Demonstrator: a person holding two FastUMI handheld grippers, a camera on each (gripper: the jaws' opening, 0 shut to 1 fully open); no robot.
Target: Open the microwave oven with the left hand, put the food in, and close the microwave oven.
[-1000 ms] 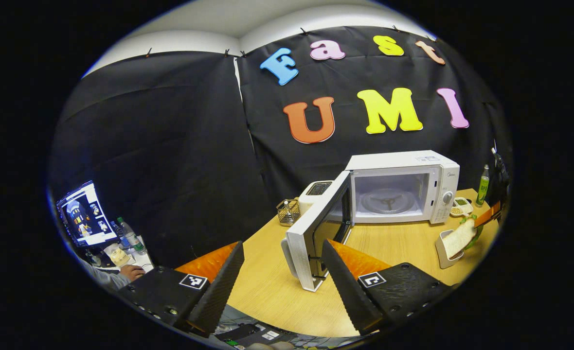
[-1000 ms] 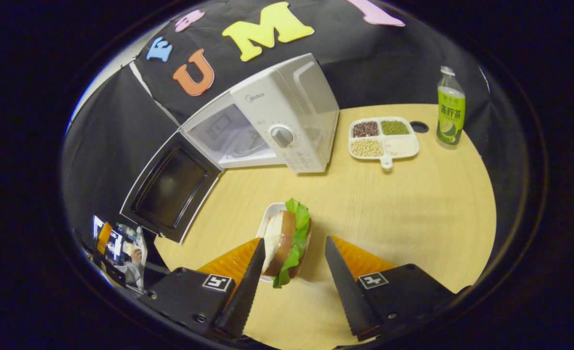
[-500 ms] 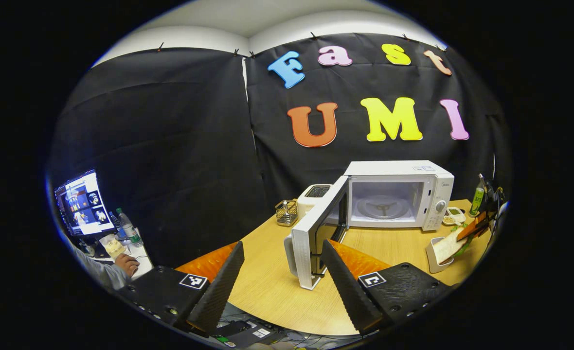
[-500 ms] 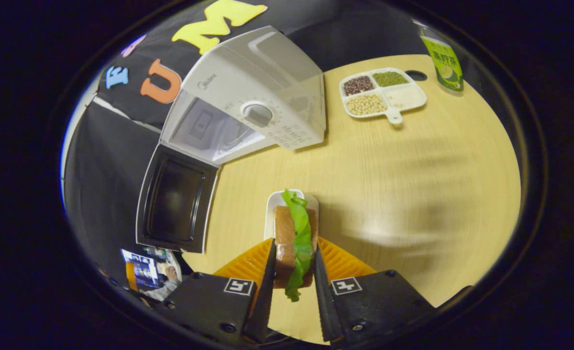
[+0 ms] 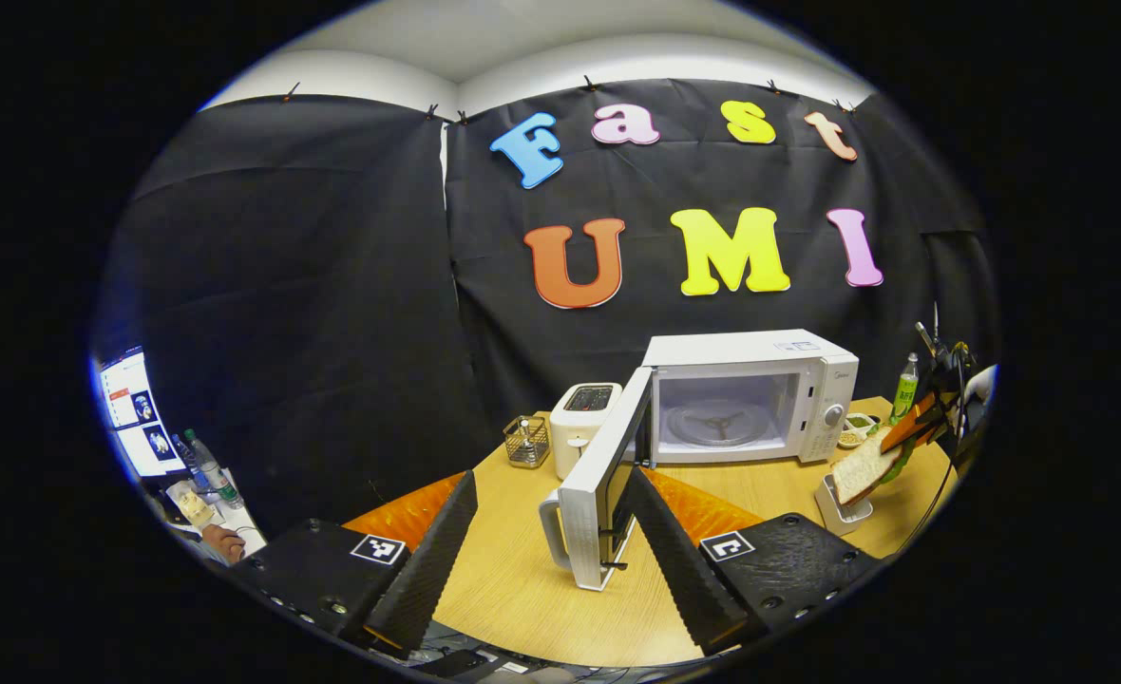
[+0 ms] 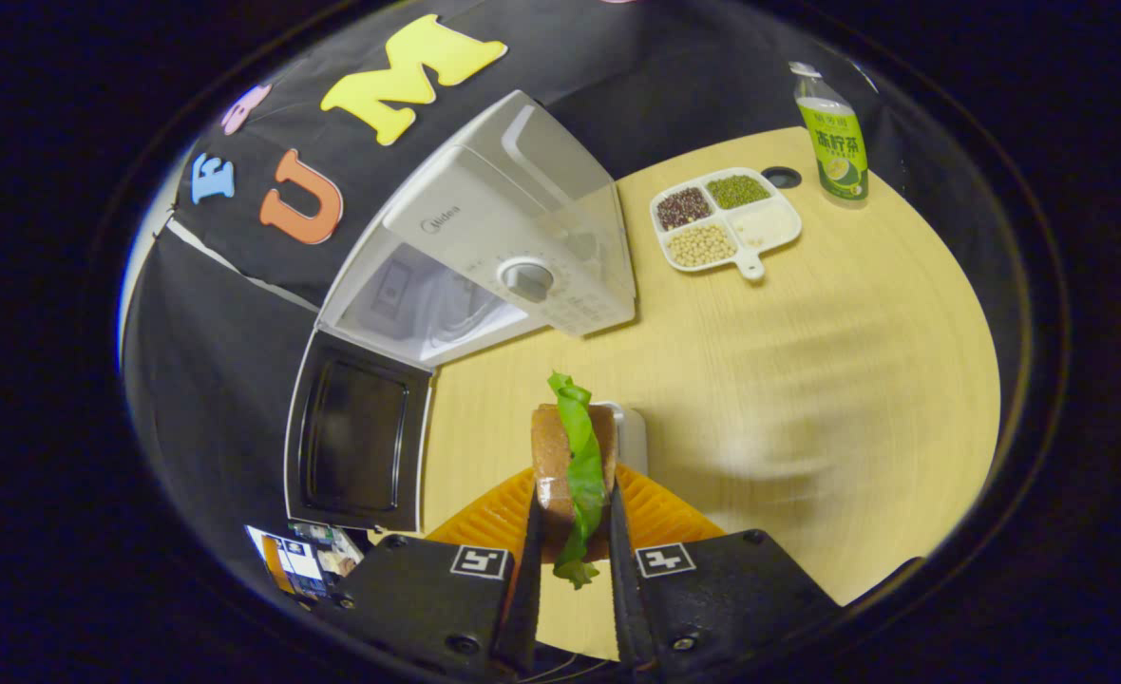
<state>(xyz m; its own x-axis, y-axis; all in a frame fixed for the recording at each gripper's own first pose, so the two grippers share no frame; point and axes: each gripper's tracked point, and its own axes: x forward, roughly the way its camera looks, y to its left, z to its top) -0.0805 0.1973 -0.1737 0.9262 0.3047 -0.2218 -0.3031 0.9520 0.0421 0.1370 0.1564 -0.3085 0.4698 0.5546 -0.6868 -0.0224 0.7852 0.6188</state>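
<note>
Right gripper view: leafy sandwich [image 6: 570, 465] clamped.

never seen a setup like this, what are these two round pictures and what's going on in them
A person holds a hand-held gripper in each hand, and each carries a fisheye camera looking along its own fingers. In the left gripper view, the left gripper is open above a wooden table, facing a microwave whose door is open. In the right gripper view, the right gripper is shut on a sandwich, above a white holder. Also on the table: a toaster, a tray and a bottle.
</note>
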